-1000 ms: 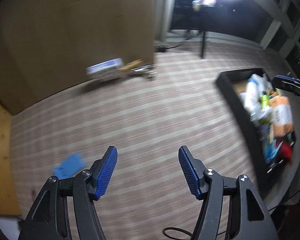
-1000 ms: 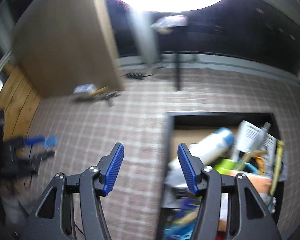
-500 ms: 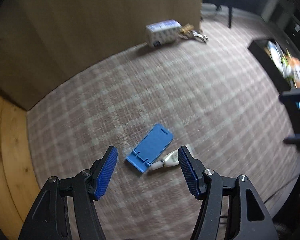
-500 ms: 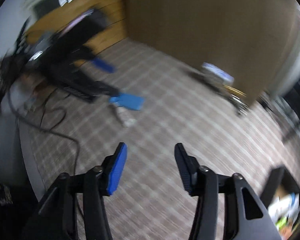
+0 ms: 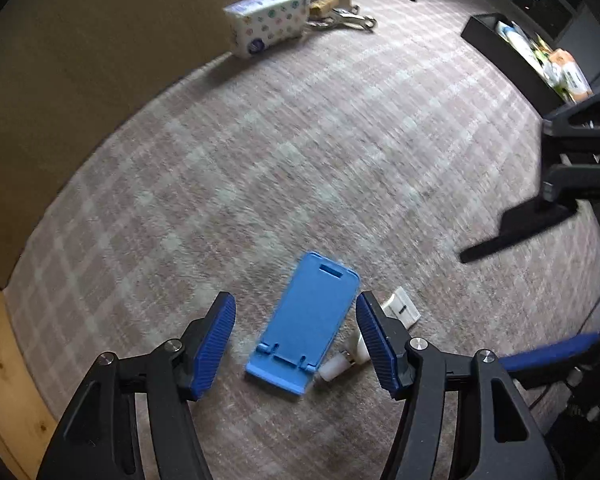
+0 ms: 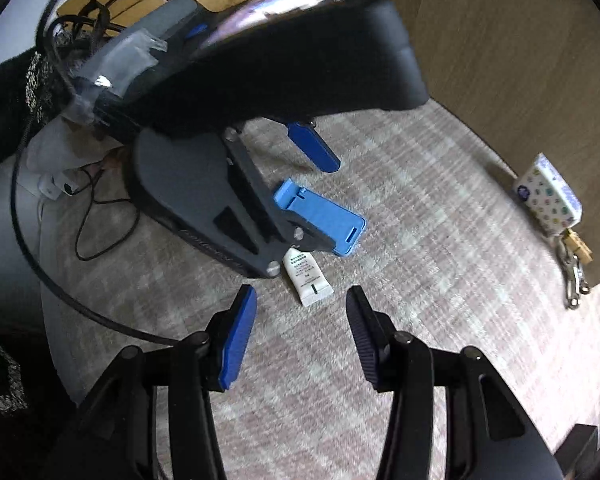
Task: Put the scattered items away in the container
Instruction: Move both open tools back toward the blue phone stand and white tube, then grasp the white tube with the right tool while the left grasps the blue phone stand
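Blue phone stand (image 5: 310,322) lies between the left gripper's (image 5: 296,340) open, empty jaws.
Just ahead of the right gripper's (image 6: 300,334) open jaws lies a white tube (image 6: 308,278); farther off, tissue pack (image 5: 268,20) and keys (image 5: 340,20) remain, container (image 5: 500,46) part-filled.
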